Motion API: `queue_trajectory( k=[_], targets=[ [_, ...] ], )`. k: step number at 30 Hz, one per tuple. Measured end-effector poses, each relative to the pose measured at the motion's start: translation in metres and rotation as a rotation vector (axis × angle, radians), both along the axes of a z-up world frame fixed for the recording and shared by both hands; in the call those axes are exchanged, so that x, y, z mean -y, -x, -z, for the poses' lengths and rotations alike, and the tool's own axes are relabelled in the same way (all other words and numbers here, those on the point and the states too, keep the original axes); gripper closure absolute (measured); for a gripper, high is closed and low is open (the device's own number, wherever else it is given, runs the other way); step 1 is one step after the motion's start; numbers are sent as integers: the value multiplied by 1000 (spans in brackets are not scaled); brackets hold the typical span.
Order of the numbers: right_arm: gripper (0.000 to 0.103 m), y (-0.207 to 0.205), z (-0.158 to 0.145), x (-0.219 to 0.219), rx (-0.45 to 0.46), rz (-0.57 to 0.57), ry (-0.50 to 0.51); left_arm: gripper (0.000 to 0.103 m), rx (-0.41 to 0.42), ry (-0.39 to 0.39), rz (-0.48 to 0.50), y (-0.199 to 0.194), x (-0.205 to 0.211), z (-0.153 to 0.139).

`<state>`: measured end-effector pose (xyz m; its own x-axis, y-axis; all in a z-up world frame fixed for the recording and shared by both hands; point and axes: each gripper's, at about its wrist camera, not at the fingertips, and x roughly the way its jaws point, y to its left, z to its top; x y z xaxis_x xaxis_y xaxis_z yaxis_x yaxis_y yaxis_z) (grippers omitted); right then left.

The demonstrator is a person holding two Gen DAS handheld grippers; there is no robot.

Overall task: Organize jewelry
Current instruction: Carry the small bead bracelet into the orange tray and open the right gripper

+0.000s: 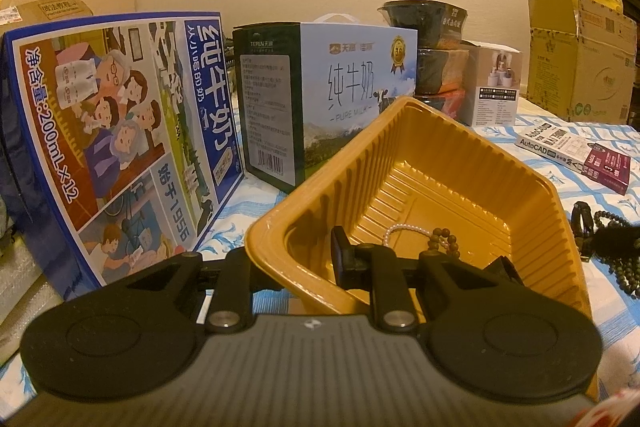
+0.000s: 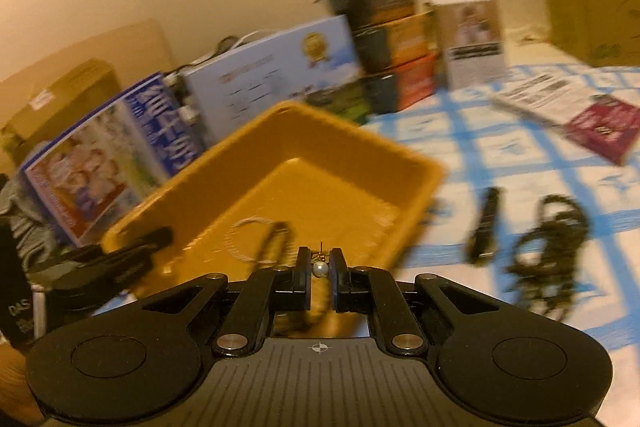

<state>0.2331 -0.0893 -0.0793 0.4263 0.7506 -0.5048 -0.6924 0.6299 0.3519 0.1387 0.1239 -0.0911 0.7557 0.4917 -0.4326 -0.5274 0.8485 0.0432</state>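
A yellow ribbed plastic tray (image 1: 472, 163) is tilted up on the blue checked cloth. My left gripper (image 1: 304, 267) is shut on its near rim, one finger inside the tray and the other hidden behind the wall. Inside lie a white pearl bracelet (image 1: 394, 231) and a brown bead bracelet (image 1: 444, 241). The right wrist view is blurred by motion. There my right gripper (image 2: 320, 263) is shut on a pearl earring (image 2: 320, 269) with a gold hook, over the tray's (image 2: 416, 163) near edge. The left gripper (image 2: 132, 247) shows at the tray's left rim.
A dark bead necklace (image 2: 552, 251) and a black strap (image 2: 486, 223) lie on the cloth right of the tray. Behind it stand two milk cartons (image 1: 120, 131) (image 1: 340, 91), stacked bowls (image 1: 432, 47), a white box (image 1: 496, 83) and a cardboard box (image 1: 580, 59). Books (image 1: 576, 151) lie far right.
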Motion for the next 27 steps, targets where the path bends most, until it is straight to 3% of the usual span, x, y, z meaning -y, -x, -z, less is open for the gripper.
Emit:
queue_trajectory(
  k=[8, 16, 18, 20, 27],
  targets=[
    [94, 9, 16, -50, -34, -82, 0, 84, -1, 2, 3, 0, -1, 0],
    [92, 5, 18, -70, -24, -102, -12, 84, 0, 4, 2, 0, -1, 0],
    [84, 4, 17, -70, -25, -100, -15, 84, -1, 5, 2, 0, -1, 0],
    [59, 5, 15, -67, -14, -92, -31, 84, 0, 6, 1, 1, 0, 0],
    [55, 12, 7, -29, 1, -19, -57, 84, 0, 6, 0, 1, 0, 1]
  ],
)
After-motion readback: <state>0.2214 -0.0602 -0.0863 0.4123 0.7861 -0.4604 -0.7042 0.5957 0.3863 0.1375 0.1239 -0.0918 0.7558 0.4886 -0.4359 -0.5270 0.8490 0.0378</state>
